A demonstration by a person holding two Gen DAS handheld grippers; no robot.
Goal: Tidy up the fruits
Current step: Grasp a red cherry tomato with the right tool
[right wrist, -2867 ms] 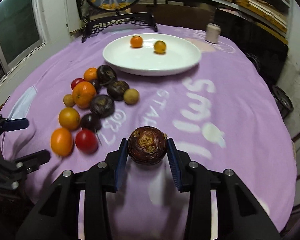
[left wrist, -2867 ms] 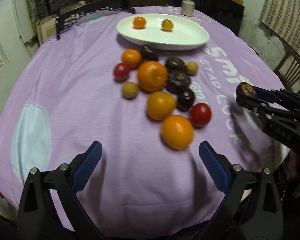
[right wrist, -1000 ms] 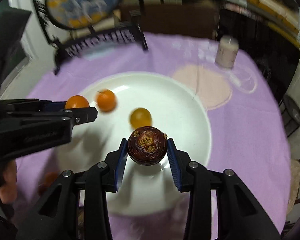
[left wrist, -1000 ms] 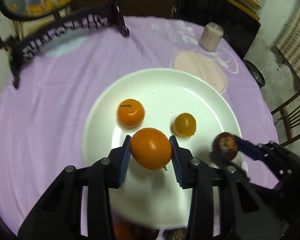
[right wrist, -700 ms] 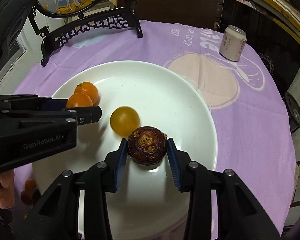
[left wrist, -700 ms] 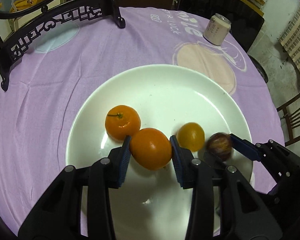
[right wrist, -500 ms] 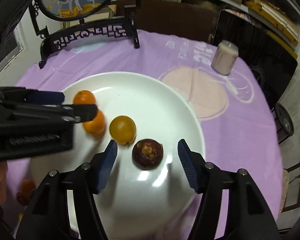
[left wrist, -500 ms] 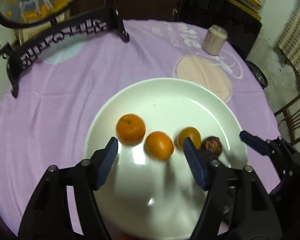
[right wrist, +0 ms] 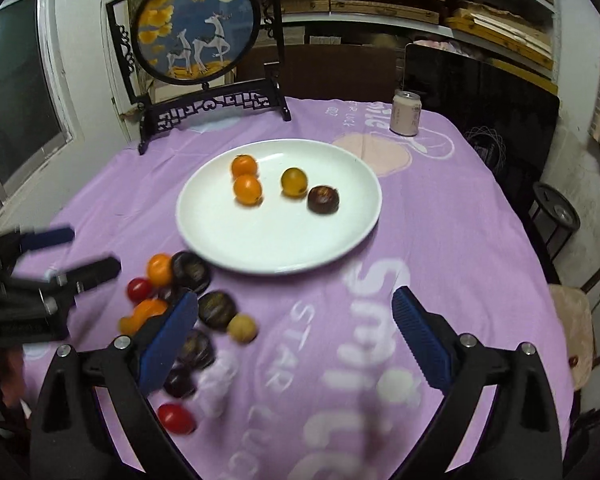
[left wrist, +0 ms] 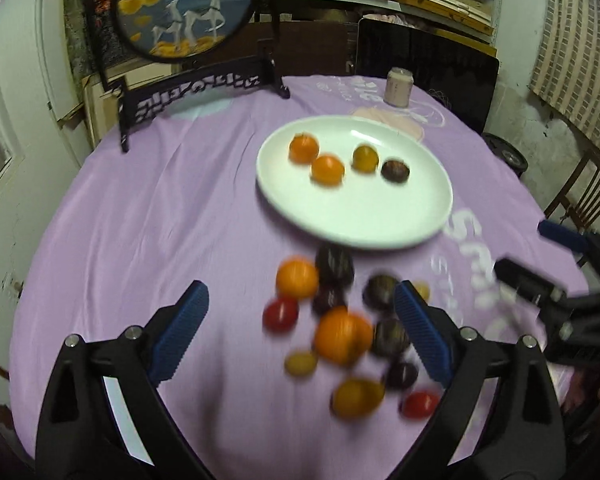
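A white plate (left wrist: 428, 216) (right wrist: 340, 240) on the purple cloth holds two orange tangerines (left wrist: 327, 169) (right wrist: 247, 189), a yellow fruit (left wrist: 365, 157) (right wrist: 294, 181) and a dark passion fruit (left wrist: 395, 170) (right wrist: 323, 199). A loose pile of fruit (left wrist: 342, 334) (right wrist: 216, 308) lies on the cloth in front of the plate: oranges, dark passion fruits, red tomatoes, small yellow ones. My left gripper (left wrist: 302, 334) is open and empty above the pile. My right gripper (right wrist: 294, 334) is open and empty, right of the pile. Each gripper shows in the other's view, the right one (left wrist: 540, 256) and the left one (right wrist: 80, 252).
A pink drink can (left wrist: 398, 87) (right wrist: 406, 118) stands behind the plate. A framed round deer picture on a black stand (left wrist: 188, 12) (right wrist: 198, 28) is at the table's back left. A wooden chair (left wrist: 580, 196) stands at the right.
Both grippers opened and left the orange and the passion fruit on the plate. Both then pulled back toward me, away from the plate, to above the loose pile.
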